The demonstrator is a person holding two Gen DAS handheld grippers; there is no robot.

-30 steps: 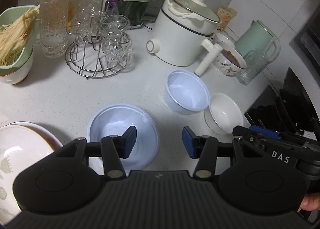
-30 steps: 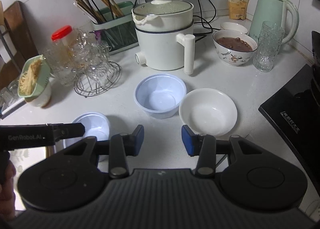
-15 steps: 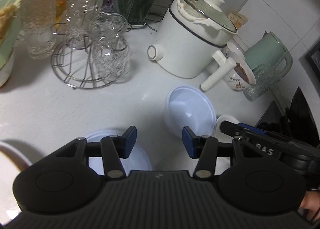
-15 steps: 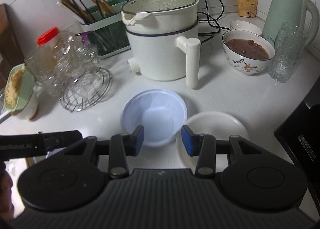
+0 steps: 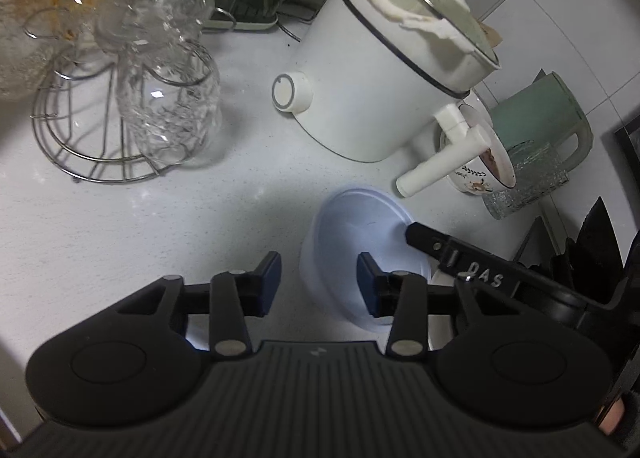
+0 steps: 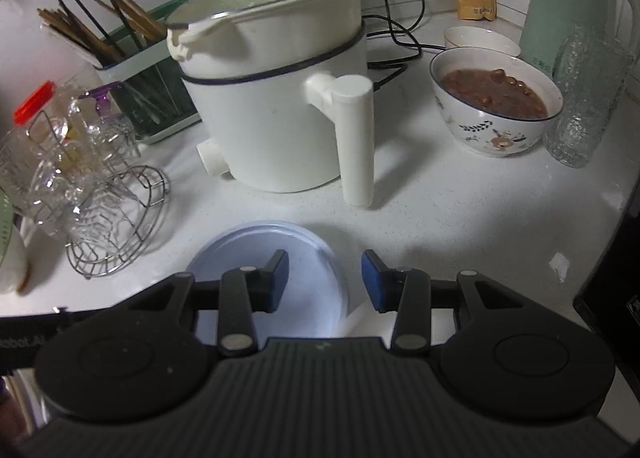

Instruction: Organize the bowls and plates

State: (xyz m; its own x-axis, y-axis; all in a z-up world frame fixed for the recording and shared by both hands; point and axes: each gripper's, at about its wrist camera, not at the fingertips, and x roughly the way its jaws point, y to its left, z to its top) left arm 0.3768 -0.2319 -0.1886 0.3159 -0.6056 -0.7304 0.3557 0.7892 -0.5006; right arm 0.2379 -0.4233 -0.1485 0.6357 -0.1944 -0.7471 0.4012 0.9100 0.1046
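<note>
A pale blue plastic bowl stands on the white counter in front of the white pot. My left gripper is open, its jaws either side of the bowl's near left wall. My right gripper is open above the same bowl, its jaws astride the bowl's right rim. The right gripper's body shows in the left wrist view over the bowl's right side. A white bowl lies just right of the blue one, mostly hidden under my right gripper.
A white electric pot with a side handle stands behind the bowls. A wire rack of glasses is at the left. A bowl of brown food, a glass and a green kettle are at the right. A black stove edges the right.
Both grippers have moved forward and down toward the pale blue bowl. The second blue bowl and the plate at the left have dropped out of view. Both grippers stay open.
</note>
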